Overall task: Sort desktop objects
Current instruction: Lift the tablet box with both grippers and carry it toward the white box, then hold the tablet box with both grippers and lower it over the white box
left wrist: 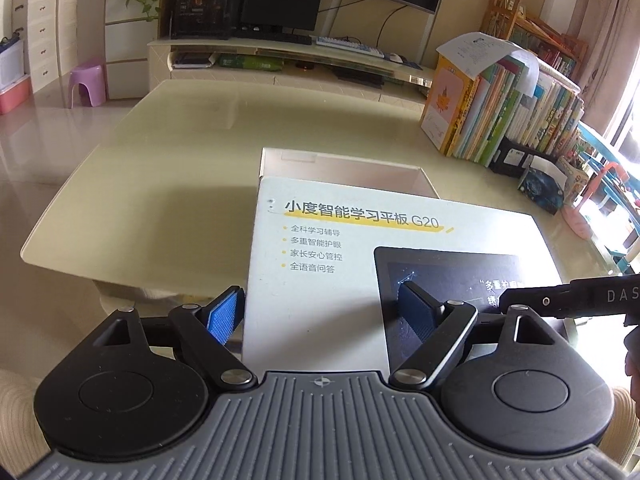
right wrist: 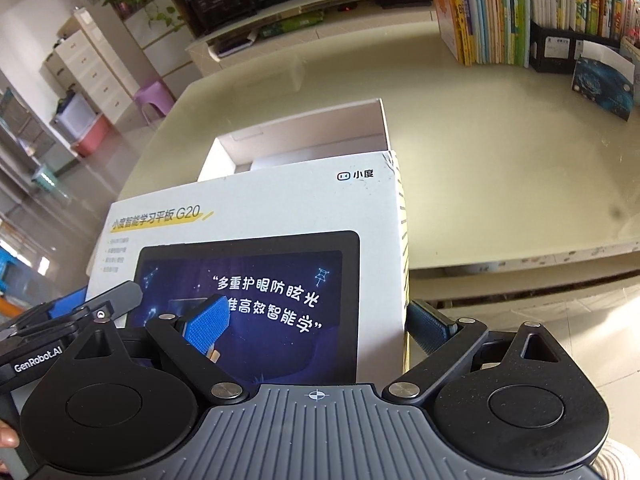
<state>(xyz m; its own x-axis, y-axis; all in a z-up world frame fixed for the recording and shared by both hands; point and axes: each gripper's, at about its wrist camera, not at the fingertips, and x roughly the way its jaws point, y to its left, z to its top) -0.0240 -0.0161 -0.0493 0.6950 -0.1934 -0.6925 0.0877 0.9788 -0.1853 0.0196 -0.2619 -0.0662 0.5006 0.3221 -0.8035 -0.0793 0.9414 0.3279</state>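
Both claws are working on the white tablet box lid (left wrist: 360,248), which is sitting tilted over the open box base (left wrist: 344,168) on the pale glass tabletop (left wrist: 160,152); the far strip of the base is showing uncovered beyond the lid's far edge. Left claw (left wrist: 320,316) is standing wide open, straddling the lid's near left corner: its left blue pad (left wrist: 224,318) is lying just outside the lid's left edge, its right pad over the printed tablet picture; whether either pad is touching the card, I cannot tell. Right claw (right wrist: 320,330) is likewise spread wide across the lid's near right corner, one blue pad (right wrist: 208,324) over the printed screen, the dark pad (right wrist: 430,330) just beyond the lid's right side wall; contact is not resolvable. Part of the right unit is showing at the right edge of the left wrist view. A row of upright books (left wrist: 512,112) is standing along the far right of the tabletop, well apart from the box.
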